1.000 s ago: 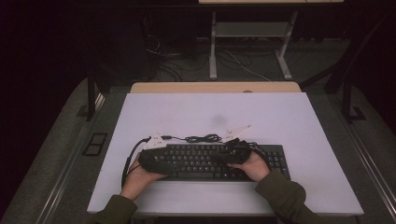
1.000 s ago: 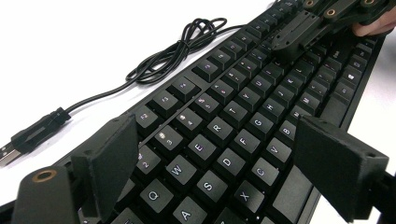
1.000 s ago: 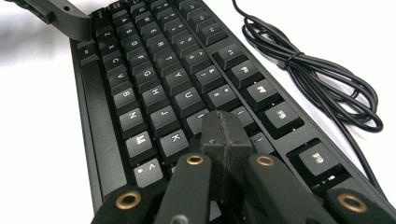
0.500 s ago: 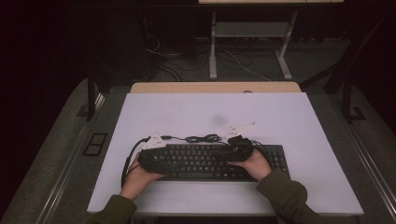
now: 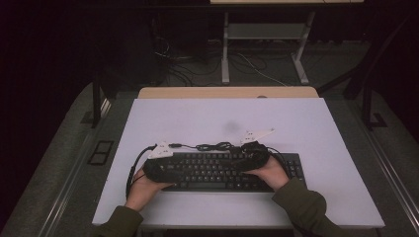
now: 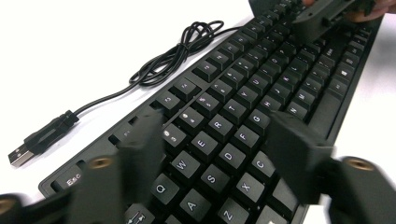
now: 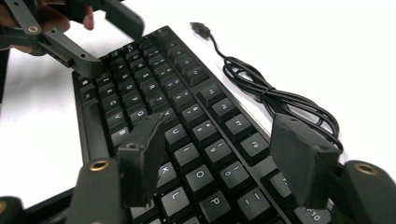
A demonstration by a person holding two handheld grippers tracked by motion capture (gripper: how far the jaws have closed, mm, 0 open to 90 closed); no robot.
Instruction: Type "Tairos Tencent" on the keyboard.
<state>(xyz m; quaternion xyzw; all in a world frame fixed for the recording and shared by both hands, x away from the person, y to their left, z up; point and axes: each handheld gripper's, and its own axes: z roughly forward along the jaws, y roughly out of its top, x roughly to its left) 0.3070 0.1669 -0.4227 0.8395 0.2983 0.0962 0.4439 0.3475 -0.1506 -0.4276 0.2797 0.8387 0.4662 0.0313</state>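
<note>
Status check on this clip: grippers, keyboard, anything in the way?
Left gripper open over the keyboard. Right gripper open over its other end. Cable coiled behind, plug loose; not in the way.

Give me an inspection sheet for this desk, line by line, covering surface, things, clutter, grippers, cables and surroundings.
Surface: white table, bare behind the keyboard.
Things: black keyboard flat near the front edge.
Clutter: nothing seen.
Grippers: left hand-held gripper open over the keyboard's left end; right hand-held gripper open over its right part.
Cables: keyboard cable bundled behind the keyboard, USB plug loose on the table.
Surroundings: dark room, desk frame and floor cables behind.
</note>
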